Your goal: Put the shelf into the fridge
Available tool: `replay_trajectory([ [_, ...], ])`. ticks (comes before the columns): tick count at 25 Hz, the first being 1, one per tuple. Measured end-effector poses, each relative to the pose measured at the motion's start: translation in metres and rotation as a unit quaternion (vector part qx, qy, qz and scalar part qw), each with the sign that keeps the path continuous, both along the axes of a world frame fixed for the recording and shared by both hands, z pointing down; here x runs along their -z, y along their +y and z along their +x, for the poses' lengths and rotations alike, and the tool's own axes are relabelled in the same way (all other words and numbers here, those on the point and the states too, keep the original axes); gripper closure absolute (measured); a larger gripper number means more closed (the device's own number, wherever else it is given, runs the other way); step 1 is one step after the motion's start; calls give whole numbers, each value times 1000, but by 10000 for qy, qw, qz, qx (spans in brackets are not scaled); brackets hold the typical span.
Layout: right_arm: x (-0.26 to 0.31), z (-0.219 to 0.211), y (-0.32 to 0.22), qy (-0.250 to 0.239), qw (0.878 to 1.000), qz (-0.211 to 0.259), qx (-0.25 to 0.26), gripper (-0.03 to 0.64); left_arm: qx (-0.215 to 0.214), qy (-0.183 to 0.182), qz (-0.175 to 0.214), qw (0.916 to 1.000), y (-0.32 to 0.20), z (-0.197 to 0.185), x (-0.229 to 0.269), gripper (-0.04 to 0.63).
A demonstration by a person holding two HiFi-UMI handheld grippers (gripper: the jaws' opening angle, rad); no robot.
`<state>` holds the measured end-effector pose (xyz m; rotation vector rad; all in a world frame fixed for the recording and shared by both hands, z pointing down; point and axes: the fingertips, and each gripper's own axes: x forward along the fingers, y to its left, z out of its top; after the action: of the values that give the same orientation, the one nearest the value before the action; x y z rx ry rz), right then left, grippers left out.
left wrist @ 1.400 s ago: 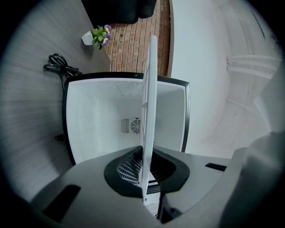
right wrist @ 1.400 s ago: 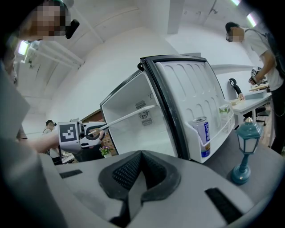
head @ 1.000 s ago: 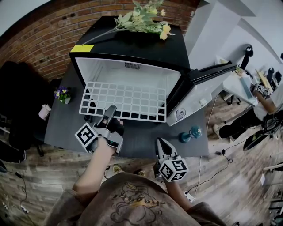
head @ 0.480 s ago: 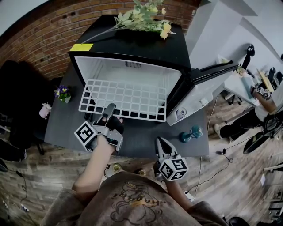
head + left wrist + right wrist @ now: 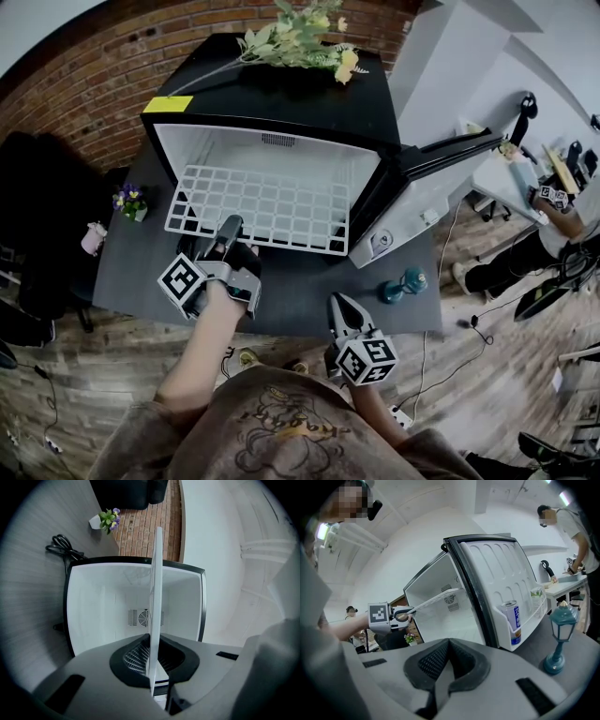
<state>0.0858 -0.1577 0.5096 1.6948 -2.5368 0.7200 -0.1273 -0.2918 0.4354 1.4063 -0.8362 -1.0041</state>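
White shelf [image 5: 157, 588] clamped in left claw [image 5: 231, 228]

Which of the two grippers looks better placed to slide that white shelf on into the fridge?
The left. The left gripper is clamped on the front edge of the shelf, which points into the open fridge. The right gripper hangs shut and empty, well back from the fridge.

The white wire-grid shelf [image 5: 258, 206] lies flat, partway inside the open black fridge [image 5: 281, 103], its near edge sticking out.
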Motion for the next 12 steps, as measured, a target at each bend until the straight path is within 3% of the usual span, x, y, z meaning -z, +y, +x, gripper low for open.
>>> replay_trajectory([
  [12,-2,1,-1,15,10000,-27,-63,623,147,0,-39,9999,-18,2,1,548],
])
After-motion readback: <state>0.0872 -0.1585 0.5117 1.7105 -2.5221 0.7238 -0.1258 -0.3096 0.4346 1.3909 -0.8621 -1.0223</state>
